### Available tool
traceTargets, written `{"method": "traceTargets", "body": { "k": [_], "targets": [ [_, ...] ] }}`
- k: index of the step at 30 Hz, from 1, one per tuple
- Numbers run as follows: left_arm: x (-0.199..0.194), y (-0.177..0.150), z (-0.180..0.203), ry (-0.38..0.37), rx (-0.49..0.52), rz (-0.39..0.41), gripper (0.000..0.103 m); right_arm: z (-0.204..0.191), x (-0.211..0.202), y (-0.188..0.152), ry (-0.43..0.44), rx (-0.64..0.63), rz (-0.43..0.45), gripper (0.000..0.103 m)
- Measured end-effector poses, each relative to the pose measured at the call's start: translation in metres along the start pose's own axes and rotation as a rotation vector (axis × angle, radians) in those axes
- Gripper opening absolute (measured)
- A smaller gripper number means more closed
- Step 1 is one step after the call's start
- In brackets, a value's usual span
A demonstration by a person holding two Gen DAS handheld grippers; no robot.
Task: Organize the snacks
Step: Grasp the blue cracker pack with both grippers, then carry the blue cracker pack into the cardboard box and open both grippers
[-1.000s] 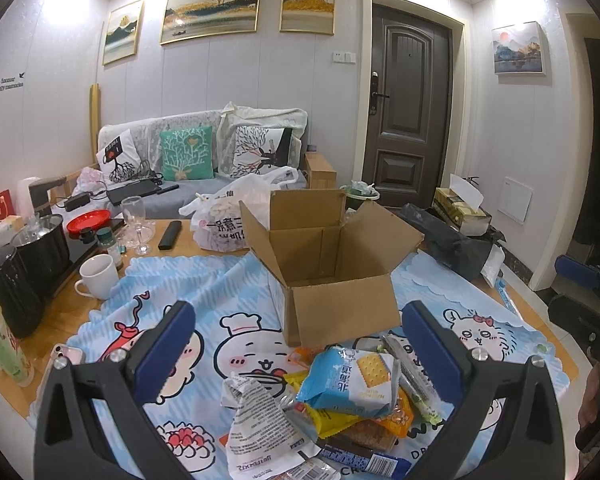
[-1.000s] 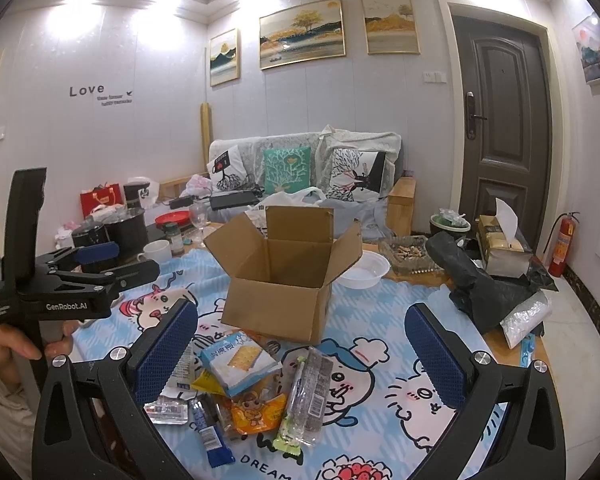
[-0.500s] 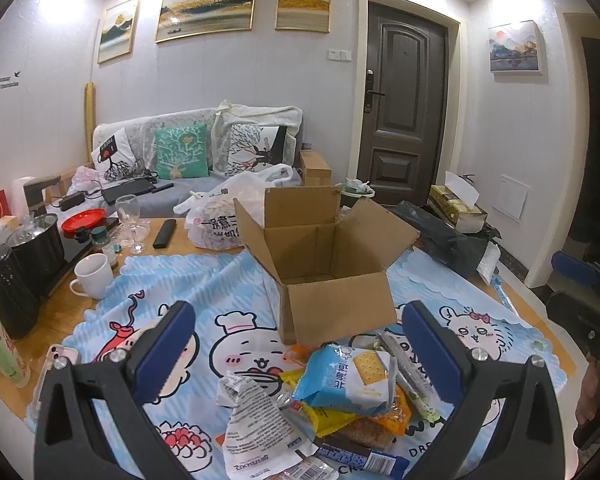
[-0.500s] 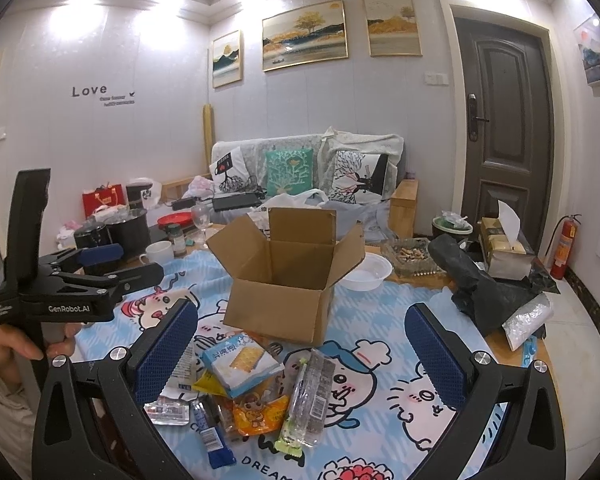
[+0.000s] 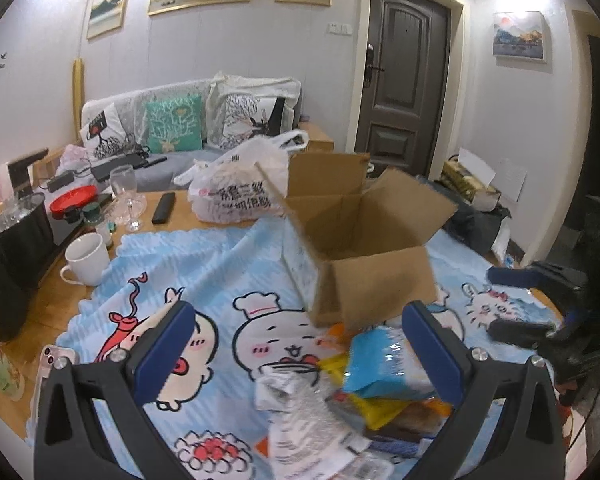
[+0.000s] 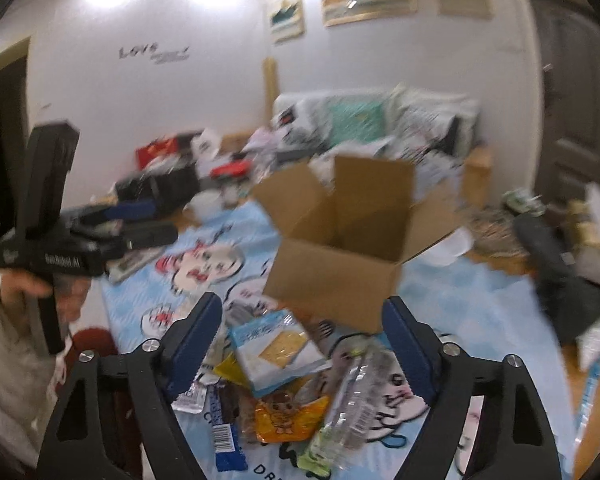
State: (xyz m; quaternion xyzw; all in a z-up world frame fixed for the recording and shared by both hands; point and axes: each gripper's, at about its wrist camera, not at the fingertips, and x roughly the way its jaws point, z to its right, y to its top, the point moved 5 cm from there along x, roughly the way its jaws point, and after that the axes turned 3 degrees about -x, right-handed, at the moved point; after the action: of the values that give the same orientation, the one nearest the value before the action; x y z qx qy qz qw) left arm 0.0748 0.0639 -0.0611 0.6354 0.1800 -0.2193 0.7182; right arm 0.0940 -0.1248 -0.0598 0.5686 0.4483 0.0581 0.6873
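a living room with a grey sofa [image 5: 148,120] and a dark door [image 5: 404,80] stands behind a wooden table [image 5: 56,300], and most of the table is covered by a light blue cartoon cloth [image 5: 220,264]. in the middle of the cloth stands an open cardboard box [image 5: 364,240]; its four flaps are folded outward, so, i think, snacks can be dropped in from above.

the snacks lie in a loose heap on the cloth, touching the near side of the box or just beside it: a blue cracker packet [image 6: 276,344], an orange packet [image 6: 288,420], a clear long pack [image 6: 356,384] and a dark bar with a barcode [image 6: 224,436]. the left view shows also a white crumpled wrapper [image 5: 300,408] in the heap.

the right gripper [image 6: 302,340] is spread wide, holds nothing, and hangs over the cracker packet; this looks like the reach for a first pick. the left gripper [image 5: 298,344] is also spread and empty, on the near side of the box over the heap.

behind the box lies a white plastic bag [image 5: 236,188]. to the left of the box, past the cloth edge, are a white mug [image 5: 88,260], a wine glass [image 5: 126,192] and a remote [image 5: 163,208]. the right view is blurred, so small labels cannot be read.
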Motion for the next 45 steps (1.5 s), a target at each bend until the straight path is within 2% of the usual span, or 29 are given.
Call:
{"method": "traceTargets", "body": {
  "k": [2,8,14,17,19,21,23,28,32,37,41,43,45],
  "targets": [
    [0.011,-0.002,-0.009,-0.003,0.001,-0.024,0.102,0.001,0.025,-0.005,0.054,-0.010,-0.052,0.079],
    [0.046,-0.012,-0.025,0.003,0.015,-0.105,0.102,0.011,0.089,-0.021,0.137,0.008,-0.197,0.079],
    [0.071,-0.023,-0.029,-0.087,0.003,-0.160,0.102,0.005,0.117,-0.034,0.249,0.024,-0.263,0.079],
    [0.075,-0.026,-0.026,-0.068,0.047,-0.171,0.102,-0.008,0.121,-0.040,0.269,-0.009,-0.291,0.079],
    [0.074,-0.027,-0.022,-0.082,0.059,-0.167,0.102,-0.013,0.121,-0.044,0.265,-0.030,-0.316,0.079],
    [0.069,-0.027,-0.017,-0.131,0.055,-0.170,0.102,-0.013,0.118,-0.046,0.248,-0.031,-0.328,0.078],
    [0.066,-0.028,-0.008,-0.210,0.065,-0.179,0.102,-0.014,0.120,-0.048,0.240,-0.020,-0.352,0.069],
    [0.063,-0.031,0.013,-0.382,0.067,-0.239,0.102,-0.017,0.123,-0.045,0.193,-0.021,-0.372,0.066],
    [0.060,-0.034,0.021,-0.432,0.054,-0.275,0.102,-0.025,0.113,-0.043,0.144,-0.064,-0.346,0.065],
    [0.051,-0.031,0.026,-0.520,0.010,-0.301,0.100,-0.041,0.090,-0.031,0.160,-0.056,-0.263,0.064],
    [0.042,-0.017,0.029,-0.604,-0.026,-0.293,0.087,-0.052,0.070,-0.012,0.177,-0.064,-0.157,0.065],
    [0.035,-0.004,0.033,-0.654,-0.033,-0.274,0.077,-0.055,0.061,-0.001,0.160,-0.077,-0.097,0.065],
    [0.031,0.012,0.037,-0.685,-0.022,-0.255,0.063,-0.053,0.056,0.011,0.153,-0.073,-0.047,0.065]
  ]
}}
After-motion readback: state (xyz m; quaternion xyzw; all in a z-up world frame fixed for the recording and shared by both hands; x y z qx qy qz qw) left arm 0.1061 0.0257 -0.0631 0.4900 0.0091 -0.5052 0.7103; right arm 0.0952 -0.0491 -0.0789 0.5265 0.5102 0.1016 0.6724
